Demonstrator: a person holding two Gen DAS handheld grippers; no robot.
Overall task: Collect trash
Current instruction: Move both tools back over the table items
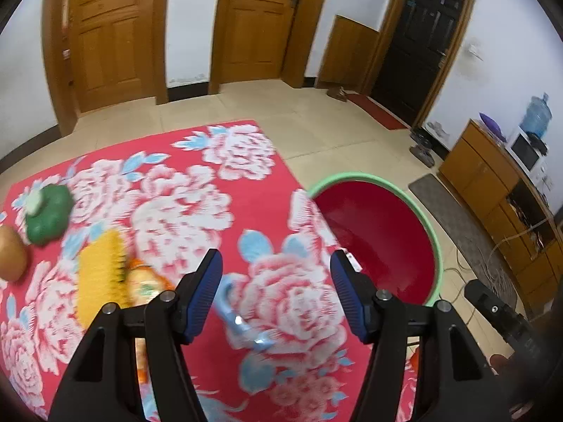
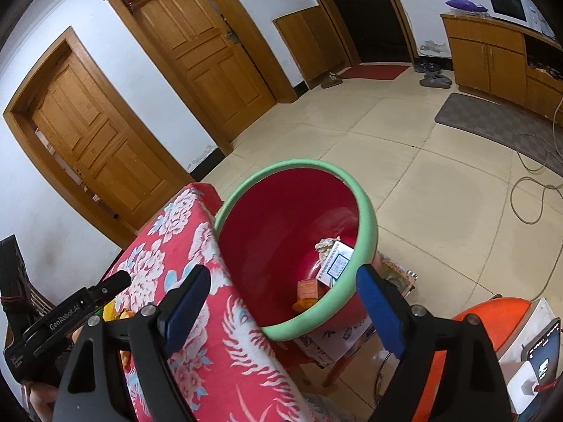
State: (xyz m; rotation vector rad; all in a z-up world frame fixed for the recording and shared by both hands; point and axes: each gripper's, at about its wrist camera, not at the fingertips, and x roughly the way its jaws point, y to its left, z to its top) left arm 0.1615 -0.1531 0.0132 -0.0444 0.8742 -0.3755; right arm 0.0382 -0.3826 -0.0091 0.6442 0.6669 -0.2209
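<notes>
Toys lie at the left of the red floral cloth [image 1: 176, 211]: a glossy green pepper [image 1: 47, 216] and a ribbed yellow corn cob [image 1: 100, 274]. The left gripper [image 1: 276, 293] hovers apart, empty. Rightward, the smooth red, green-rimmed plastic bin [image 2: 366, 225] stands beside the table; only the right gripper [image 2: 281, 302], also spread, shows crumpled wrappers [image 2: 334, 260] inside.

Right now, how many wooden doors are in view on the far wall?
2: one light wooden door at the left, a second light wooden door beside it. The dark door further right is not counted.
</notes>
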